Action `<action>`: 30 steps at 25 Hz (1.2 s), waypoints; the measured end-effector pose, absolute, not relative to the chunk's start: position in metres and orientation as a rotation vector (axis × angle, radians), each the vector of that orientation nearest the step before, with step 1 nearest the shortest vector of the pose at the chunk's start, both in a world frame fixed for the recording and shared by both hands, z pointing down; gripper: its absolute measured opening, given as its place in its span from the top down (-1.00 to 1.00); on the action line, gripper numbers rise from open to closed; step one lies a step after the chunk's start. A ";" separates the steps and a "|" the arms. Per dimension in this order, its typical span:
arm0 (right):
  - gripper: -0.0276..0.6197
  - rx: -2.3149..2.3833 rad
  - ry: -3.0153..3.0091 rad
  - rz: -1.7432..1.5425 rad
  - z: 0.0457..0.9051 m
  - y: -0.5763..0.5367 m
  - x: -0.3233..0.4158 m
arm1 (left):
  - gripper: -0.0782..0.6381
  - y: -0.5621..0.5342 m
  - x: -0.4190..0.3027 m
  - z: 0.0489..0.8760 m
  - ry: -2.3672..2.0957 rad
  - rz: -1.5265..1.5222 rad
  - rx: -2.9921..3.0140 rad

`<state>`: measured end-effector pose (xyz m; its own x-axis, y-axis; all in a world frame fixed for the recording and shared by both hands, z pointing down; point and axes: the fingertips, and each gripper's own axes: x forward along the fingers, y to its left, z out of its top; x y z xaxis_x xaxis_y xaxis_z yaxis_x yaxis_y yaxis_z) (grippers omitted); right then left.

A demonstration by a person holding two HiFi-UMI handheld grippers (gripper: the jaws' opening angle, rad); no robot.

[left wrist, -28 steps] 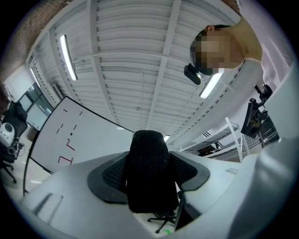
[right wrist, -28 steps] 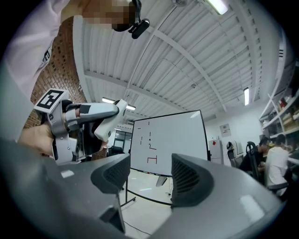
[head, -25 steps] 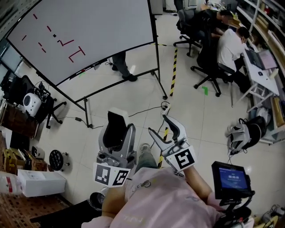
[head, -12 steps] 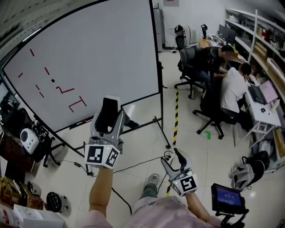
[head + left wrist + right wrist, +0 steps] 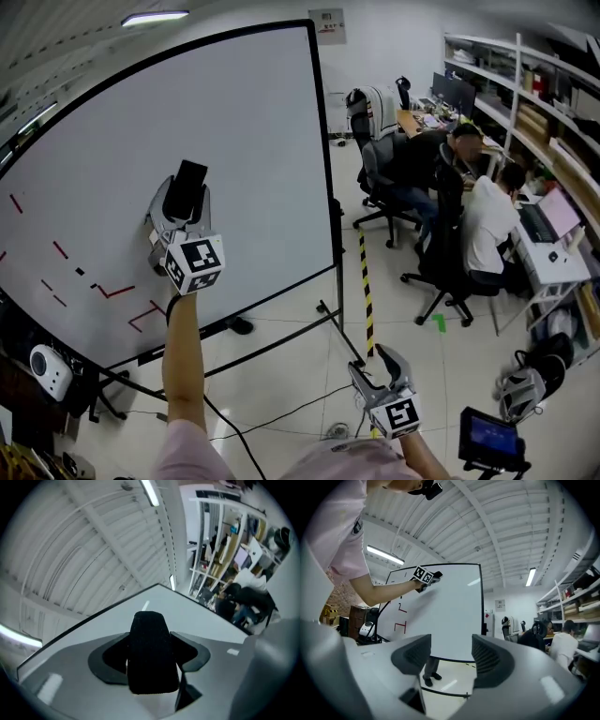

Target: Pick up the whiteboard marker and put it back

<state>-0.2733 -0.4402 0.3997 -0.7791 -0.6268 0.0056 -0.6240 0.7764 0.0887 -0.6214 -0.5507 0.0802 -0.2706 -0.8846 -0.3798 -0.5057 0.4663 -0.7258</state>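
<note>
1. The left gripper (image 5: 180,199) was held high on an outstretched arm, just in front of the whiteboard (image 5: 253,141). Whether it touched the board could not be told.
2. Its jaws were closed on a wide black block (image 5: 151,653). The block's long axis ran along the jaws, and its far end stuck out beyond them towards the board.
3. No slim marker could be made out in any view. The block was probably the thing to be put back.
4. The right gripper (image 5: 377,367) was low by the person's body, well apart from the board. Its jaws stood apart with nothing between them.
5. The left hand was far nearer the board. The board's lower edge lay below it, so the return would probably be a downward move.
</note>
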 end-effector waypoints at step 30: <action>0.09 1.108 -2.840 -0.003 0.417 -0.489 -0.299 | 0.02 -0.579 -0.696 0.101 1.923 -0.505 -1.285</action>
